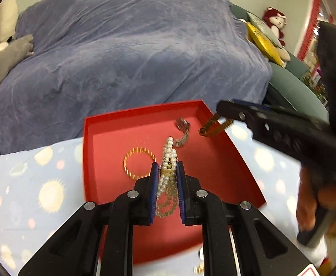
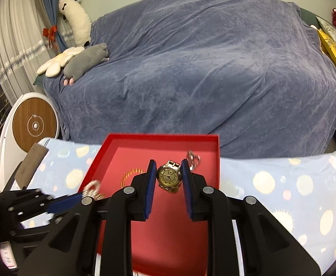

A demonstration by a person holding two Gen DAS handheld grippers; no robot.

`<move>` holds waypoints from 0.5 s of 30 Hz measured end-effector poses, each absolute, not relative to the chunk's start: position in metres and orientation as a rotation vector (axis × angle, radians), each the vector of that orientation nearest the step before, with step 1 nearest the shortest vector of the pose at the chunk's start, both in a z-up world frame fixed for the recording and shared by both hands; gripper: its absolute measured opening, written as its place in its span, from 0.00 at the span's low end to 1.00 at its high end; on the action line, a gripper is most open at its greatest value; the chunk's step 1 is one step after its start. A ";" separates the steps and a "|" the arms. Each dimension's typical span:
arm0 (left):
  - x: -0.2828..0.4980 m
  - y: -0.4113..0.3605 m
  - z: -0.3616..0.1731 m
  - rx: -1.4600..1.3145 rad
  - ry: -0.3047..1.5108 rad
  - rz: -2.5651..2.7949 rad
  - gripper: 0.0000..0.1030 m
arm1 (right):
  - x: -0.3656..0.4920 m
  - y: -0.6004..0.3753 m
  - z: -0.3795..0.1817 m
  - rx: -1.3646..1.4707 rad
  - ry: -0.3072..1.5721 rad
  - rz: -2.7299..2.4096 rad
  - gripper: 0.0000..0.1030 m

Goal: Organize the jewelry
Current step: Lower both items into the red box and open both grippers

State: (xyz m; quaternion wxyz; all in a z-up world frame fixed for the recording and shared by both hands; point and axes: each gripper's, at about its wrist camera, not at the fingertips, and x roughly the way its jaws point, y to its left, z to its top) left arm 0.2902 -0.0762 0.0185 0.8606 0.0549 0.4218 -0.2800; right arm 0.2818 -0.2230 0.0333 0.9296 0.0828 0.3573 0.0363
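A red tray [image 1: 88, 151] lies on the patterned table cloth; it also shows in the right wrist view [image 2: 163, 136]. My left gripper [image 1: 166, 168] is shut on a pearl necklace [image 1: 169, 161] and holds it over the tray. My right gripper [image 2: 168, 165] is shut on a gold watch [image 2: 169, 176] over the tray's far right part; in the left wrist view the right gripper [image 1: 218, 115] comes in from the right with the watch band [image 1: 214, 126] hanging. A gold bangle [image 1: 138, 163] and a silver bracelet [image 1: 183, 131] lie in the tray.
A sofa under a blue blanket [image 1: 126, 50] stands behind the table, with plush toys [image 2: 85, 59] and a yellow cushion [image 1: 263, 43]. A round wooden-faced device [image 2: 35, 126] stands at left. A small gold piece [image 1: 199, 269] lies on the cloth near the tray's front.
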 end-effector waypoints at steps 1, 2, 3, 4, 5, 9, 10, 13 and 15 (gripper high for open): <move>0.301 -0.085 0.014 0.108 0.895 -0.585 0.12 | 0.288 -0.223 0.029 0.166 0.737 0.068 0.21; 0.309 -0.090 0.009 0.102 0.903 -0.579 0.12 | 0.293 -0.224 0.023 0.161 0.748 0.060 0.21; 0.318 -0.098 0.003 0.095 0.919 -0.588 0.12 | 0.298 -0.225 0.016 0.158 0.763 0.053 0.21; 0.325 -0.105 0.000 0.088 0.926 -0.587 0.12 | 0.300 -0.227 0.011 0.162 0.773 0.051 0.21; 0.332 -0.112 -0.005 0.112 0.933 -0.571 0.12 | 0.302 -0.235 0.006 0.195 0.780 0.048 0.21; 0.352 -0.121 -0.019 0.127 0.948 -0.537 0.12 | 0.303 -0.256 -0.004 0.231 0.798 0.052 0.21; 0.357 -0.120 -0.021 0.119 0.952 -0.525 0.12 | 0.303 -0.255 -0.007 0.232 0.804 0.057 0.21; 0.370 -0.121 -0.027 0.114 0.962 -0.493 0.12 | 0.307 -0.250 -0.014 0.214 0.814 0.069 0.21; 0.381 -0.123 -0.036 0.096 1.008 -0.483 0.13 | 0.309 -0.243 -0.017 0.187 0.821 0.073 0.21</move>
